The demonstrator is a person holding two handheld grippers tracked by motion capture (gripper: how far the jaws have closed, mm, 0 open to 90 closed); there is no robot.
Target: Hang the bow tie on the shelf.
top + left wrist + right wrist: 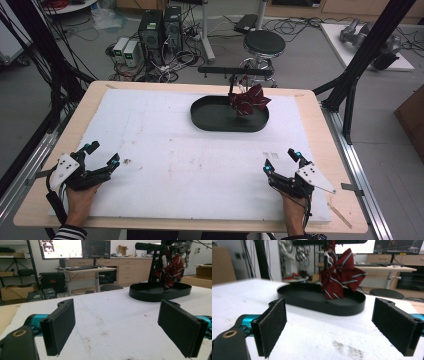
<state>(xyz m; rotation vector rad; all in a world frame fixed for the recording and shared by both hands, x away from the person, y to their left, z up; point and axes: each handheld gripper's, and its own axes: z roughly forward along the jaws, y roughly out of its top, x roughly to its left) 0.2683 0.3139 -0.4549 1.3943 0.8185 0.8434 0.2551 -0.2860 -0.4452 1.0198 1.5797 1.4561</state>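
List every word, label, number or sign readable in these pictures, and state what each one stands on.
No text is legible.
Left monitor: a bright window with lines too small to read.
Dark monitor: faint marks, blurred.
Monitor in the right gripper view: coloured graphics, unreadable.
White cover on the table: small printed marks near the right tongs, too small to read.

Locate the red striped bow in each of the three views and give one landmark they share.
High view: the red striped bow hangs at the far centre of the table, over the right end of the black oval tray.
Left gripper view: the bow is at upper right, above the tray.
Right gripper view: the bow is at upper centre, above the tray.
Shared landmark: the tray.
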